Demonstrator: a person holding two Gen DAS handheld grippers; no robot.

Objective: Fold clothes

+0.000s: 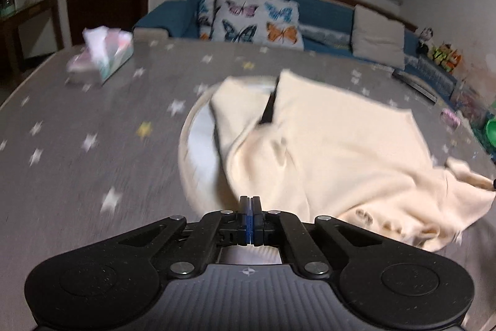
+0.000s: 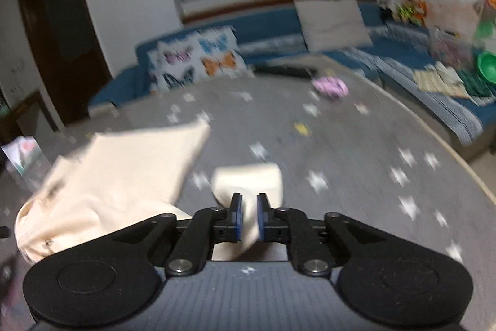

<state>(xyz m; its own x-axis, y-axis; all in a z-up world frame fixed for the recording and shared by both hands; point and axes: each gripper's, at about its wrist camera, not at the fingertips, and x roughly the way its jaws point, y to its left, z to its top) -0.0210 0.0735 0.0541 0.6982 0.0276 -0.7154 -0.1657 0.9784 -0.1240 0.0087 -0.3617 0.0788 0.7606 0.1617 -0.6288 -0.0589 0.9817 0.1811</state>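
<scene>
**Folding in progress: one cuff pinched, the other jaws closed on nothing visible**

Lying across the grey star-patterned table (image 1: 93, 120), the cream garment (image 1: 325, 151) is being shown rumpled rather than flat, partly draped over a pale round disc (image 1: 198, 145) at the table's middle. In the right wrist view, a narrow cream end of that garment, seemingly a sleeve (image 2: 249, 185), is being pinched between the blue pads of the right gripper (image 2: 248, 200), with cloth passing through the slim gap. The left gripper (image 1: 250, 203) is being held with its pads pressed together; no cloth is visible between them, though a thin edge could be hidden beneath.

Both views are being smeared by motion blur, so fine detail is being lost. A tissue box (image 1: 105, 55) is being left near the far left edge, well apart from the garment.

Several risks are being judged from here. The sleeve could be slipped out of the right pinch, since only a small strip is being gripped. If the left side is being carried empty, the fold could be dragged crooked. The cloth could also be snagged on the disc's rim, so that bunching is being made worse.
</scene>
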